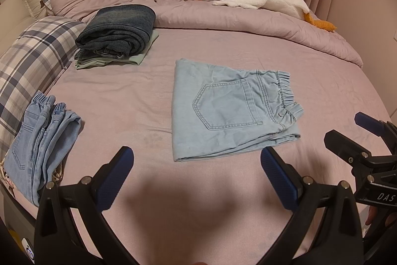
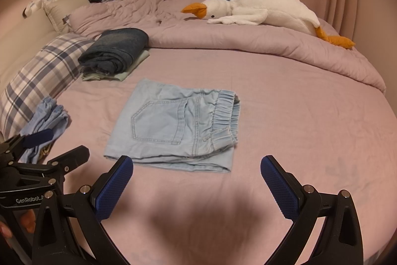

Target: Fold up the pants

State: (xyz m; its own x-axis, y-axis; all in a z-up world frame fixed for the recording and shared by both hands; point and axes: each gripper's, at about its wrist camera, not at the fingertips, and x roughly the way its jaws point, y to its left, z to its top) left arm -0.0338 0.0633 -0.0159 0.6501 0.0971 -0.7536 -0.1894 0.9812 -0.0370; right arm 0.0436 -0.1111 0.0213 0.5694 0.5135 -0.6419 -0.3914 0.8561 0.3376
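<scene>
Left gripper [image 1: 197, 160] and right gripper [image 2: 196, 168], black frames with ribbed blue pads, both spread wide and empty, above the smooth pink bedsheet [image 2: 297, 131], pale-blue denim pants [image 2: 178, 126] folded into a flat rectangle just ahead, untouched, pocket and gathered elastic waistband up
</scene>
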